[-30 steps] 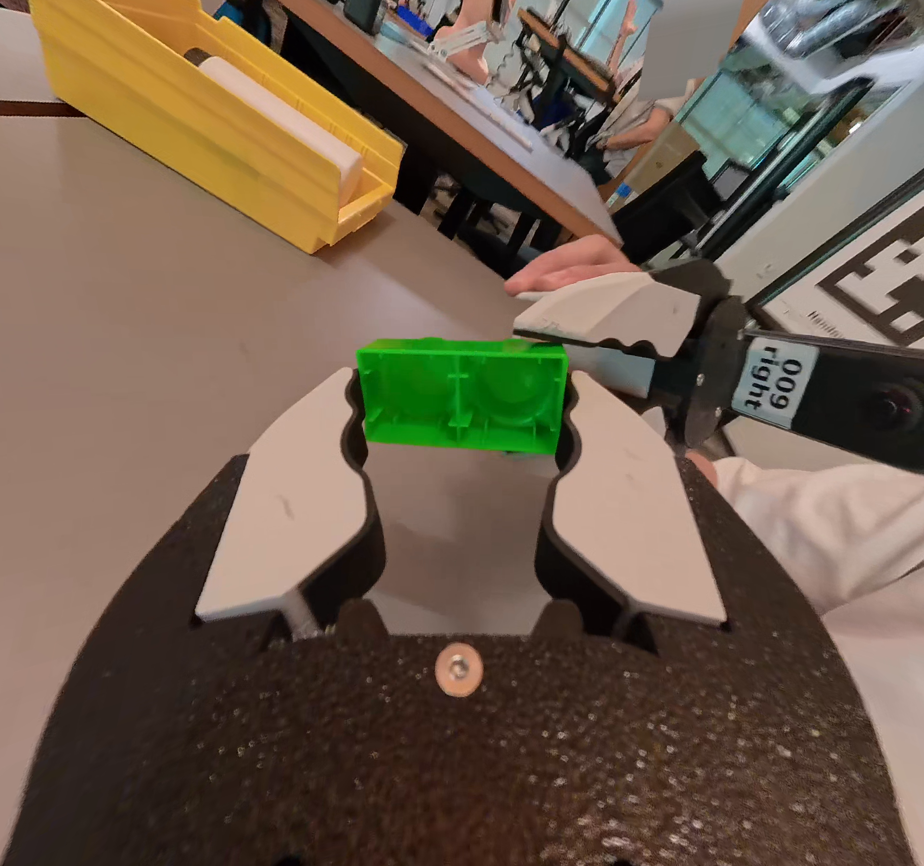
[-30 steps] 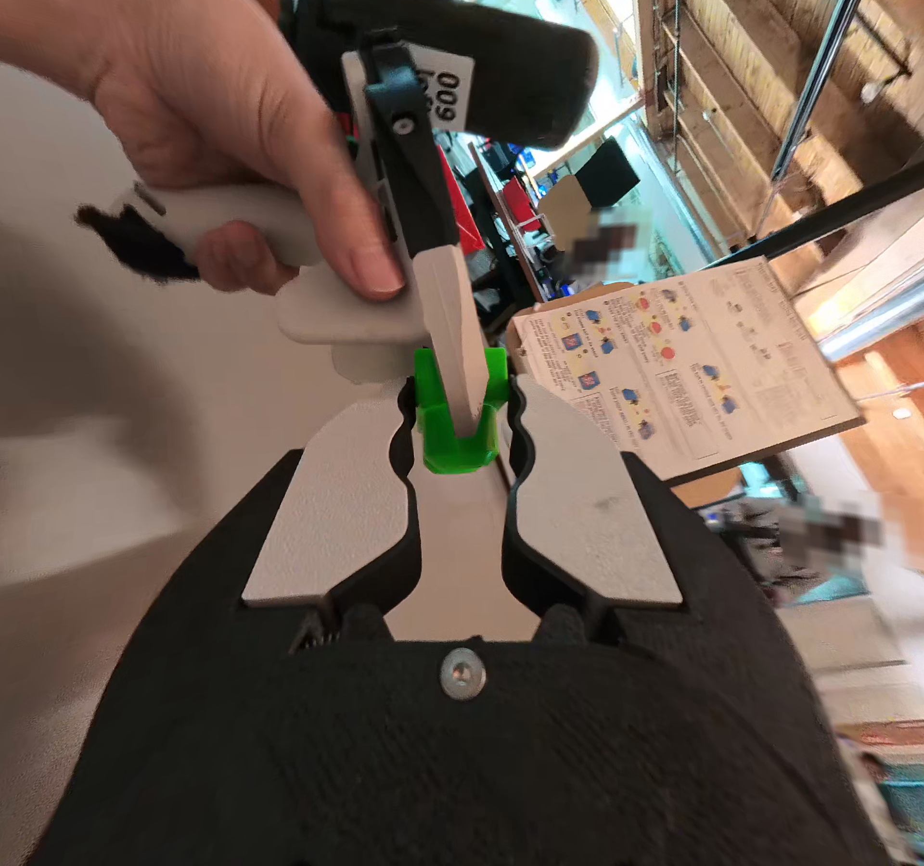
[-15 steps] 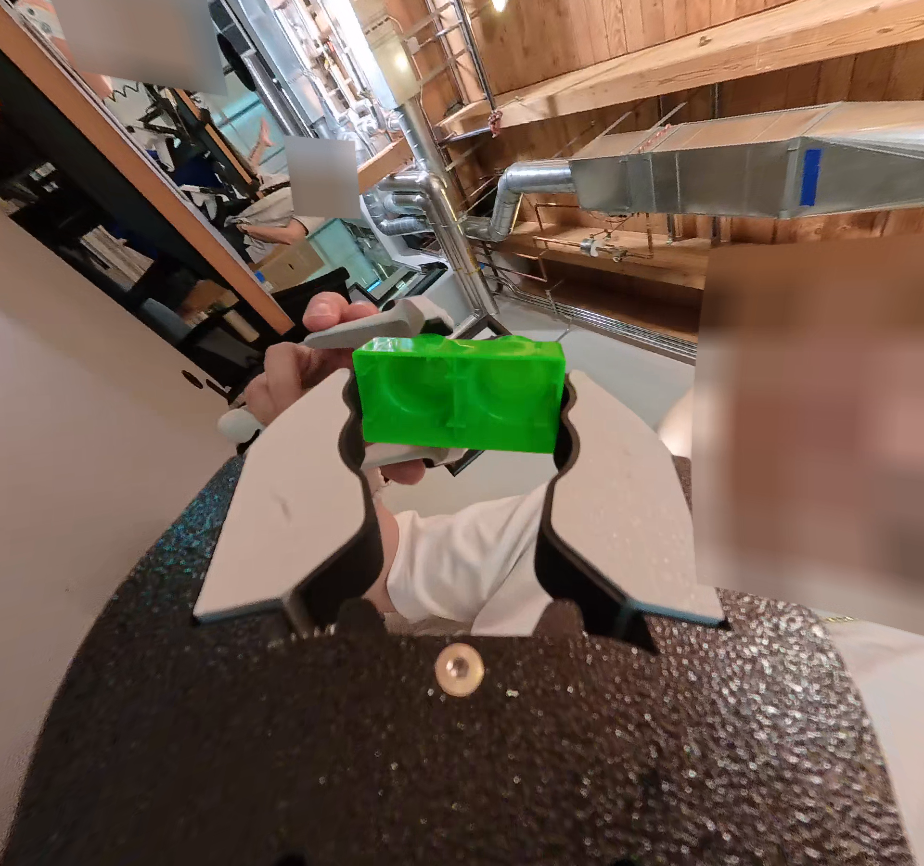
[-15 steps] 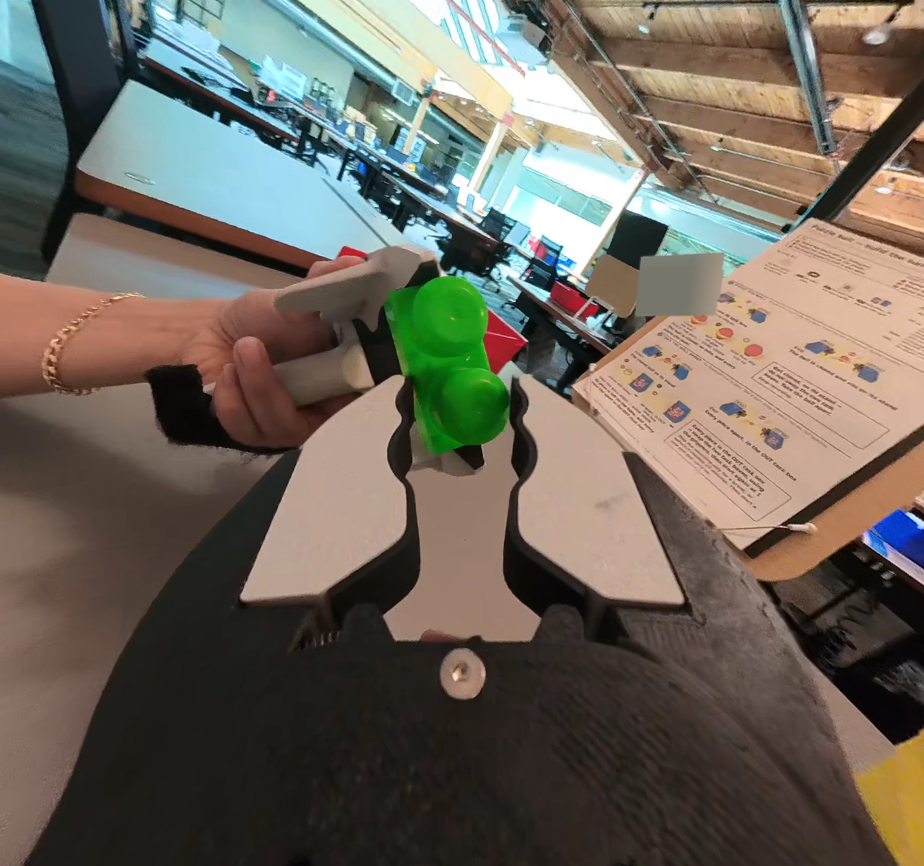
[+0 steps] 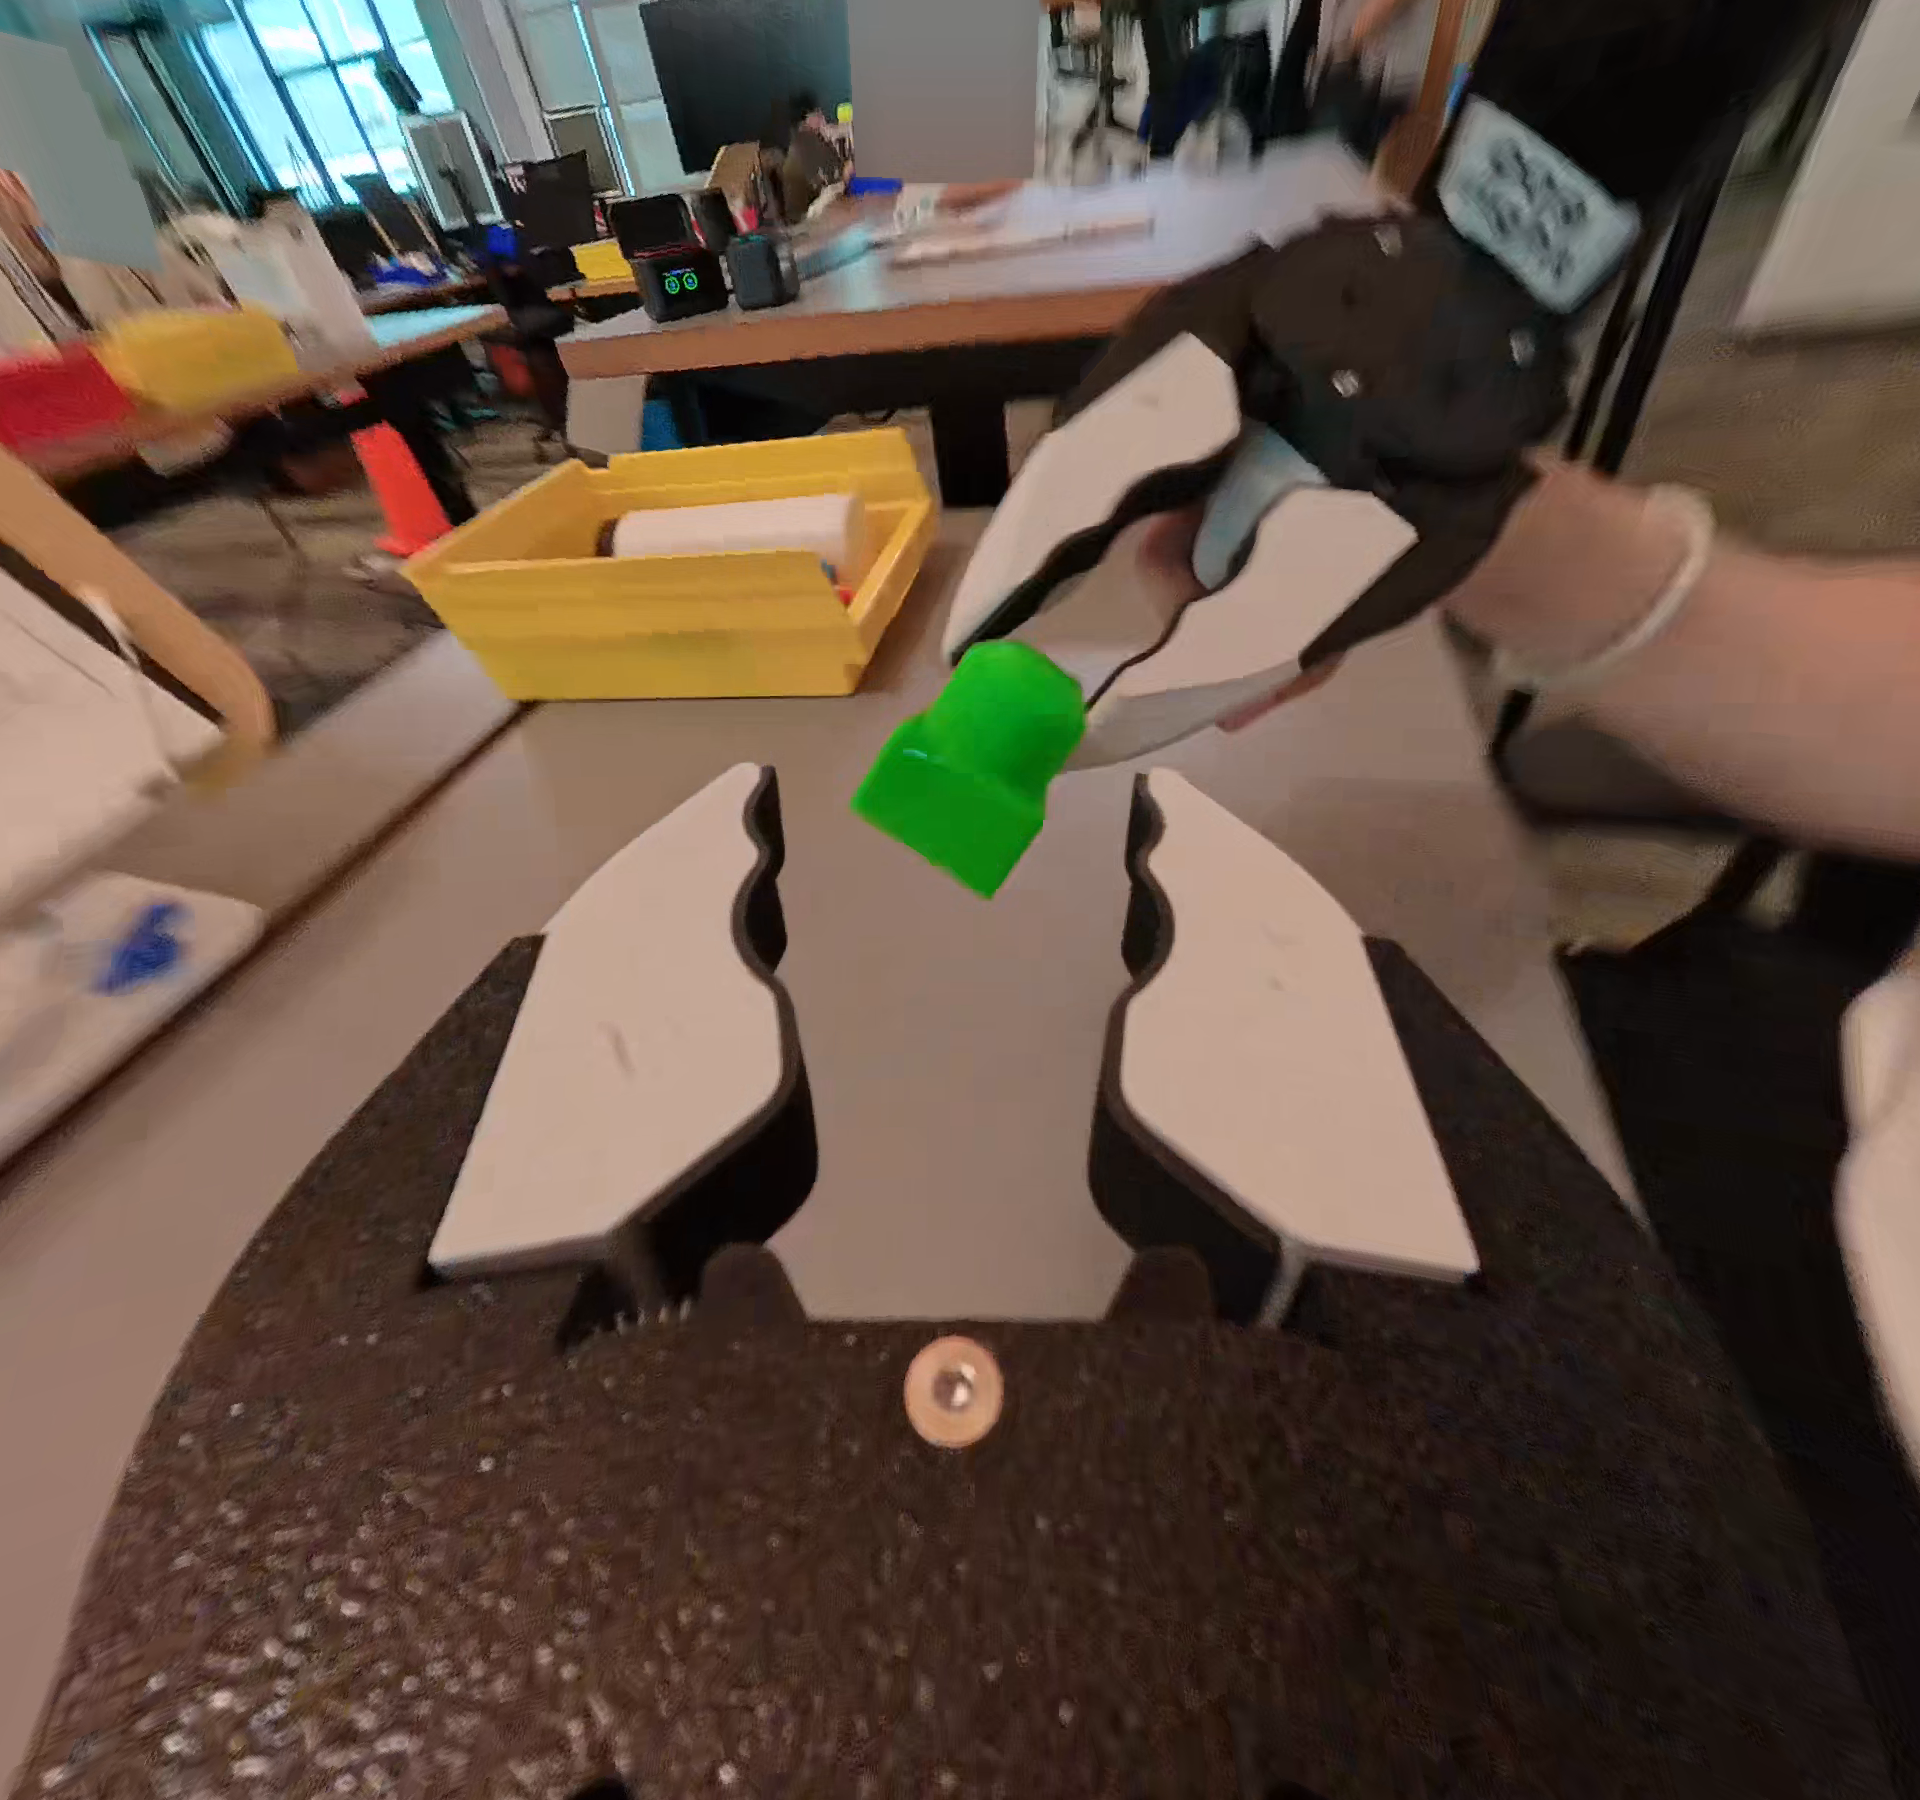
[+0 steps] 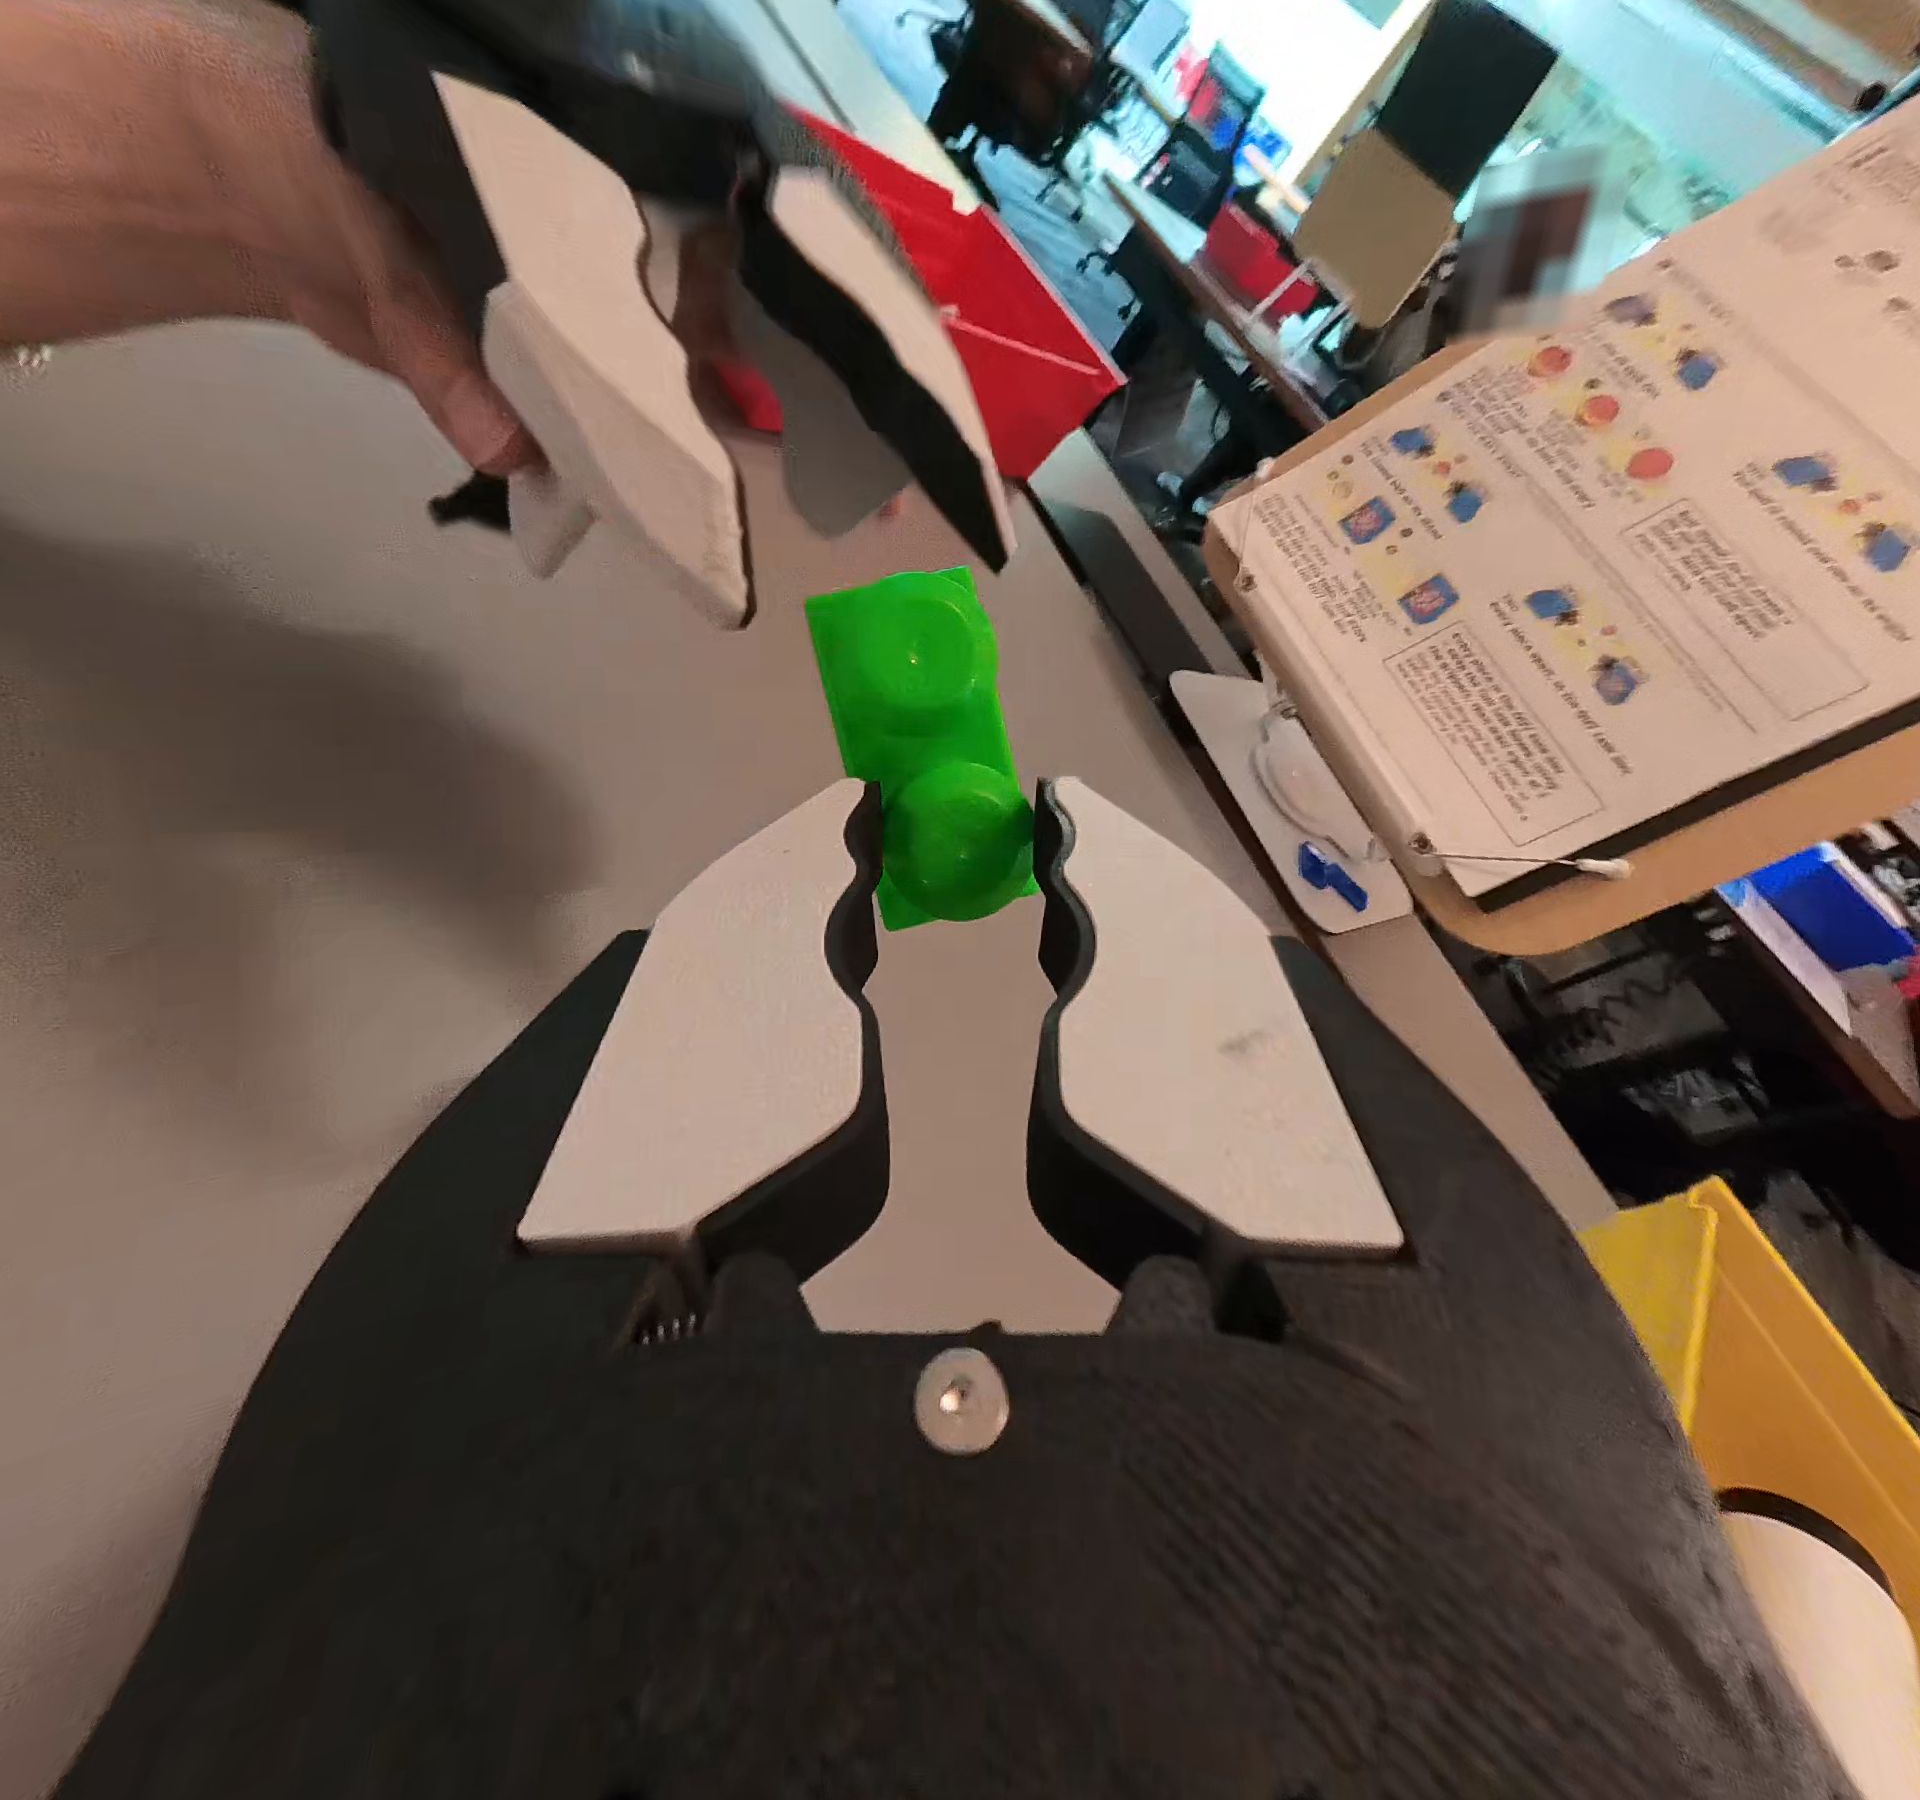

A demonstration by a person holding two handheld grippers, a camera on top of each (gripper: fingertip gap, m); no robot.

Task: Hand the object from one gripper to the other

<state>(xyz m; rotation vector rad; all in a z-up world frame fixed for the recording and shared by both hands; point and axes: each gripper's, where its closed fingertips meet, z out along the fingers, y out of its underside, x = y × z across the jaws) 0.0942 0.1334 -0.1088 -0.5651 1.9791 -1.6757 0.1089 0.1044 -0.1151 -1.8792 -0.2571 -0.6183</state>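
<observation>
A bright green two-stud brick (image 5: 966, 774) is held in the air above the grey table (image 5: 312, 971). My right gripper (image 6: 953, 800) is shut on the brick (image 6: 925, 742), gripping one stud end, and the other end sticks out forward. In the left wrist view my right gripper (image 5: 1023, 701) comes in from the upper right with the brick at its tips. My left gripper (image 5: 953, 784) is open and empty, just short of the brick. In the right wrist view my left gripper (image 6: 868, 587) hangs open a little beyond the brick's free end, not touching it.
A yellow bin (image 5: 665, 628) holding a white roll (image 5: 727, 529) stands on the table beyond the grippers. A red bin (image 6: 966, 296) is farther off. A printed instruction board (image 6: 1610, 555) stands at the table's right edge. Another yellow bin's corner (image 6: 1766, 1335) shows close right.
My left gripper has opened, let go of the green brick and drawn back from it. My right gripper now holds the brick alone. Both views have swung down toward the table.
</observation>
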